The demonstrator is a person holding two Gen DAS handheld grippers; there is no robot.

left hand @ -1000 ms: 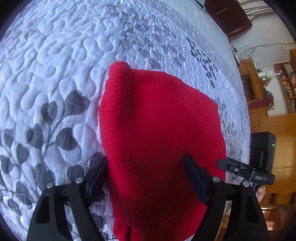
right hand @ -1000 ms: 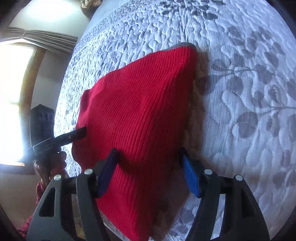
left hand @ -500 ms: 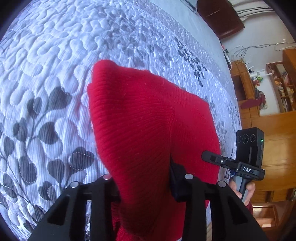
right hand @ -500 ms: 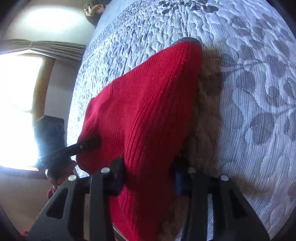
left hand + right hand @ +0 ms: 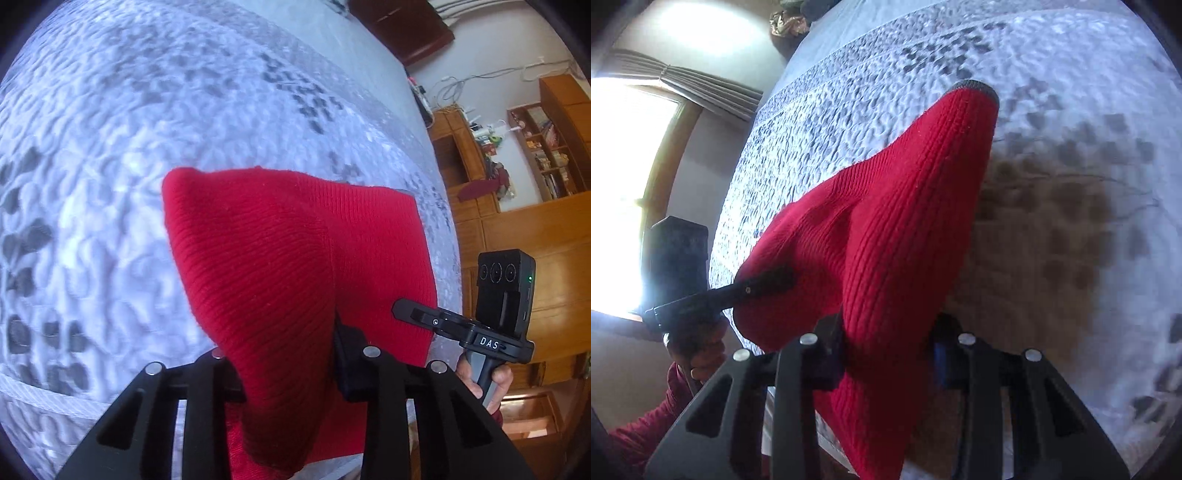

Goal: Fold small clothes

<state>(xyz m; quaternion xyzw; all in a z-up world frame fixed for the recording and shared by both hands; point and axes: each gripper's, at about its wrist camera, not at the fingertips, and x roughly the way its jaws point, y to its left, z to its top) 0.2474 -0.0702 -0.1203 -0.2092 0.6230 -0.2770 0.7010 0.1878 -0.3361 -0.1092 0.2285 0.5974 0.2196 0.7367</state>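
Ribbed red knit garment, grey-trimmed, bunched and pinched between fingers of left gripper and right gripper.

Both grippers, wide open around the red knit a second ago, have clamped its near edge: left gripper, right gripper. The knit now lifts off the bed, bunched.

My left gripper is clamped on the red knit garment, jaws drawn close on a fold. My right gripper pinches another edge of it the same way. Each hand is wrapped round its gripper's handle, the two held side by side.
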